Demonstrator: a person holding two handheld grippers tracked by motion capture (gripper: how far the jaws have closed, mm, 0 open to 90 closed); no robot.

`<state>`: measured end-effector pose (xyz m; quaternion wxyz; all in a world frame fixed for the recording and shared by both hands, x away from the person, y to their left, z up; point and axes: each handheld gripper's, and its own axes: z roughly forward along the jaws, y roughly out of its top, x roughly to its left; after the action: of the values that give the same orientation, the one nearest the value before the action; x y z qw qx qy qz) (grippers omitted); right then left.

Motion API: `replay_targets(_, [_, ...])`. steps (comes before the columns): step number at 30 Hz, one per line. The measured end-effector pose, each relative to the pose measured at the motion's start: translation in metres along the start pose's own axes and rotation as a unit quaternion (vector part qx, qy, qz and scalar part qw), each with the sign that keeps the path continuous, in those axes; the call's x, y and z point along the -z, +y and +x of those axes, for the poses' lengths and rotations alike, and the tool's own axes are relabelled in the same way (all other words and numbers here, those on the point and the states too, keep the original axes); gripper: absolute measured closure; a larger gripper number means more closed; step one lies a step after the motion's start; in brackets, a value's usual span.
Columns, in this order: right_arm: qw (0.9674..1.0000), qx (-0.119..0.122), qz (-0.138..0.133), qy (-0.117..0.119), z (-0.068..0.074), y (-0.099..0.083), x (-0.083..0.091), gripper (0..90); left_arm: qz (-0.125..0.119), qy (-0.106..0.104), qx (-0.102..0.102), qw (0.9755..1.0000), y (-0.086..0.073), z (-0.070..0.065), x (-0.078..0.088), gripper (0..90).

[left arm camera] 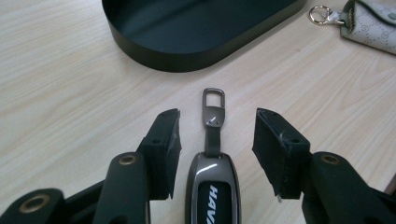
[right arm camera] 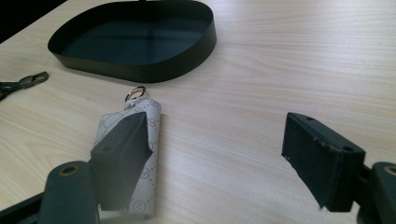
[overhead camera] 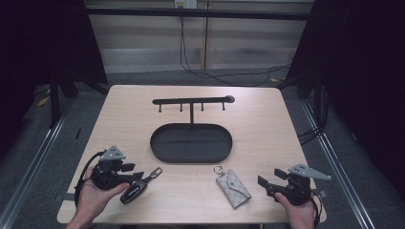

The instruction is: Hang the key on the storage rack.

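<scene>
left gripper view, key fob lengthwise between open jaws, clasp pointing toward tray

The high view is dim and soft: the counter is the one lit patch, evenly bright from overhead, while the sides fall into near black. Shadows there are faint and short. Both claw views are brighter and sharper on the wood grain. The dark tray shows a pale sheen inside, and the key fob carries a small glare spot. The nearest claw pads look slightly blurred, probably out of focus.
</scene>
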<state>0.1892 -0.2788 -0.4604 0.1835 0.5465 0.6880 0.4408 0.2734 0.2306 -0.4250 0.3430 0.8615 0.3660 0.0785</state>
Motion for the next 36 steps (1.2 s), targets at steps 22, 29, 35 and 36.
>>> replay_targets(22, [1.0, 0.001, 0.002, 0.001, 0.0, 0.0, -0.001, 23.0, 0.12, -0.011, -0.037, 0.9921, 0.038, 0.008, -0.034, 56.3])
replay_targets(29, [1.0, 0.0, 0.003, 0.001, -0.001, 0.0, -0.001, 23.0, 0.152, -0.031, -0.037, 0.9873, 0.042, 0.009, -0.047, 57.9])
replay_targets(35, [1.0, 0.0, 0.004, 0.001, -0.001, 0.0, -0.001, 23.1, 0.179, -0.027, -0.047, 0.9824, 0.048, 0.007, -0.058, 60.5])
replay_targets(36, [1.0, 0.0, 0.003, 0.001, -0.001, 0.0, -0.001, 23.0, 0.18, -0.026, -0.048, 0.9821, 0.049, 0.007, -0.059, 60.6])
